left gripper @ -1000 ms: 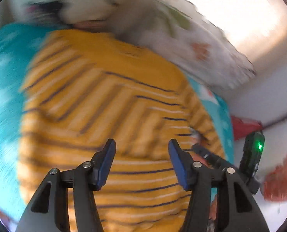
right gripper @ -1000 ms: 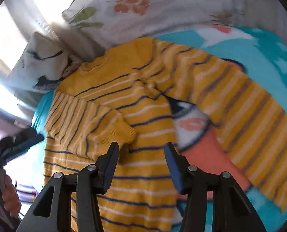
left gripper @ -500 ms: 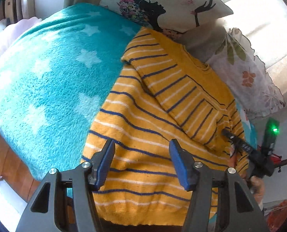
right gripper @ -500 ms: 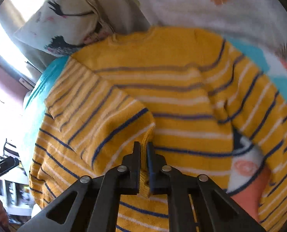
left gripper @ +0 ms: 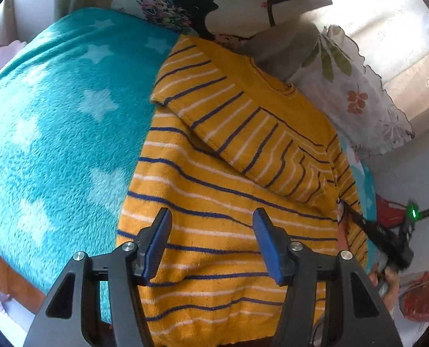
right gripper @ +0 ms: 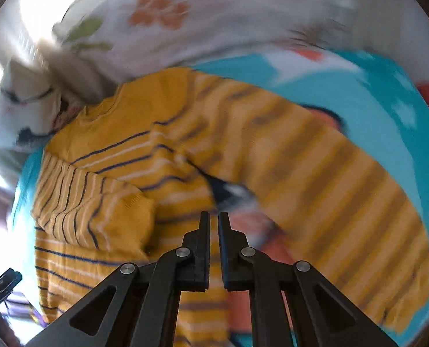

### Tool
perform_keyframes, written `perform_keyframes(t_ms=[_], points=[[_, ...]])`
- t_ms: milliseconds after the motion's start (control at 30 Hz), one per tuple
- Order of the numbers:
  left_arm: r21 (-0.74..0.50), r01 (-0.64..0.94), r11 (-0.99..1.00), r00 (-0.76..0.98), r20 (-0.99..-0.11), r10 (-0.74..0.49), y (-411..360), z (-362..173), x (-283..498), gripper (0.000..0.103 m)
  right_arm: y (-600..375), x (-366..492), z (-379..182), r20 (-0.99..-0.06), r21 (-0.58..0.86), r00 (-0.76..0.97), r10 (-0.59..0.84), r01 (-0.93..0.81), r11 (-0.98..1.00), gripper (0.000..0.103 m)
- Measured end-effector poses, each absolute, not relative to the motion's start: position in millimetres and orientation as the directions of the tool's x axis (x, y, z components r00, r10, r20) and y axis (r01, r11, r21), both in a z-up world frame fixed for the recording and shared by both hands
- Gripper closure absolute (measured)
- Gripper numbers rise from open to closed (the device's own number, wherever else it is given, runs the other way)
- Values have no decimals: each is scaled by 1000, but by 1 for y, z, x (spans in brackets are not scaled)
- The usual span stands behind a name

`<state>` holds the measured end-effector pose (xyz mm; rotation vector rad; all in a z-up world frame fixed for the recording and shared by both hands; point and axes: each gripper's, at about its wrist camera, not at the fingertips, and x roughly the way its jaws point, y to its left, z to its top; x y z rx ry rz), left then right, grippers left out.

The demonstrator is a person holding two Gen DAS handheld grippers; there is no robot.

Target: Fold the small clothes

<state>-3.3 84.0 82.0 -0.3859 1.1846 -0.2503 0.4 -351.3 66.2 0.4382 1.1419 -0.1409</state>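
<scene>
sweater (left gripper: 229,190): yellow knit with navy and white stripes, spread flat on the teal blanket, neckline at the far end up against the pillows, hem at the near edge

folded sleeve (left gripper: 243,133): one sleeve is already laid diagonally across the chest, cuff ending up toward the right side of the body

other sleeve (right gripper: 344,190): stretched out to the right over the blanket, pretty blurry in the right wrist view

left gripper (left gripper: 211,243): hanging over the lower body of the sweater near the hem, blue pads spread apart, nothing pinched between them

right gripper (right gripper: 214,222): jaws clenched tight together, just a sliver of a gap. Doesn't look like any fabric is caught in there, tips sit above the spot where the body meets the outstretched sleeve

blanket (left gripper: 64,133): fuzzy teal with pale stars, fills the whole left side

pillows: a white one with a dark silhouette print (left gripper: 214,3) at the far end, a floral one (left gripper: 356,92) far right
</scene>
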Motion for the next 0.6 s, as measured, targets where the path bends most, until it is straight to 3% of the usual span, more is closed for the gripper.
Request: perform_keyframes(t_ms=[67,200,400,600], points=[[-423,19,906,344,-848,-403,80,80,2,46,-372,-31,72,-893,287,440,96,393,873,94],[-433,67,899,308,-848,-431,66,73,8,46,-431,-122,78,-882,338,472,22,598,727,62],[-437,138,889,240,-856,-458,36,65,13,46,-461,-200,56,-873,434,486,52,722,539,59],[-418,194,888,242,-857,-456,8,73,4,45,-472,-206,34,-844,504,531,75,739,448,53]])
